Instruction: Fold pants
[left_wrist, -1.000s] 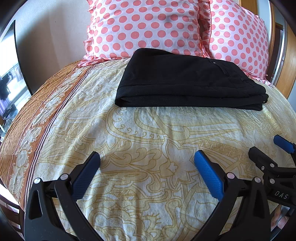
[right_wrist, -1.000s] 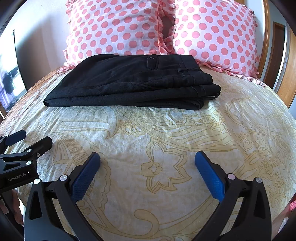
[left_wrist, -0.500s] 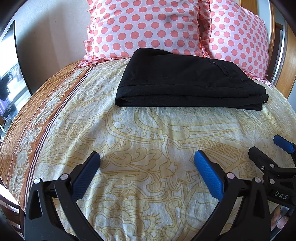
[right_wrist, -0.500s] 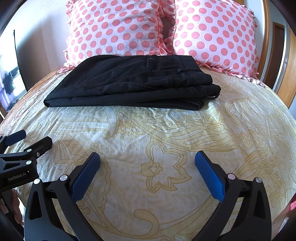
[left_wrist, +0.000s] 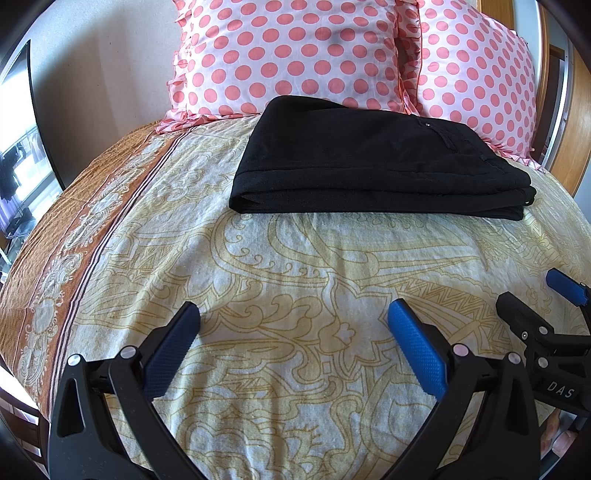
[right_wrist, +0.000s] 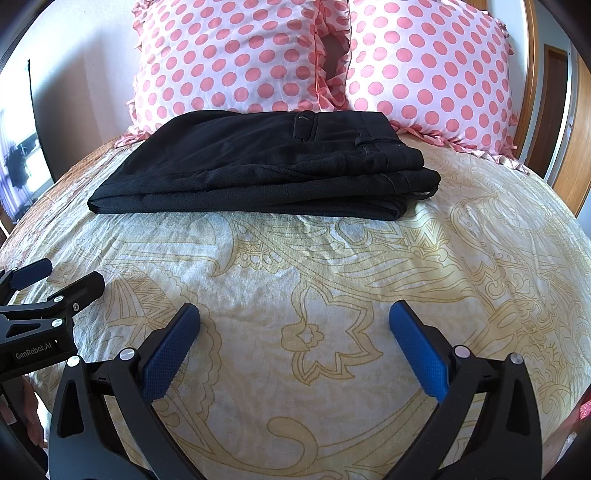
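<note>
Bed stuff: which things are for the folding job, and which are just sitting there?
For the job:
black pants, already folded
left tool, open
right tool, open

Just there:
two spotty pillows
patterned bedspread
wooden headboard

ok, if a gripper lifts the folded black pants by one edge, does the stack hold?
Probably not: the black pants are soft cloth in loose stacked layers, so they'd likely droop and unfold. Pushed, they'd probably bunch on the bedsheet rather than slide.

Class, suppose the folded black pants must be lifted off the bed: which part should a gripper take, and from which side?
Grip the pants at the near long edge, coming in low from the front. The layers stack there in a thick, straight fold facing both open grippers.
</note>
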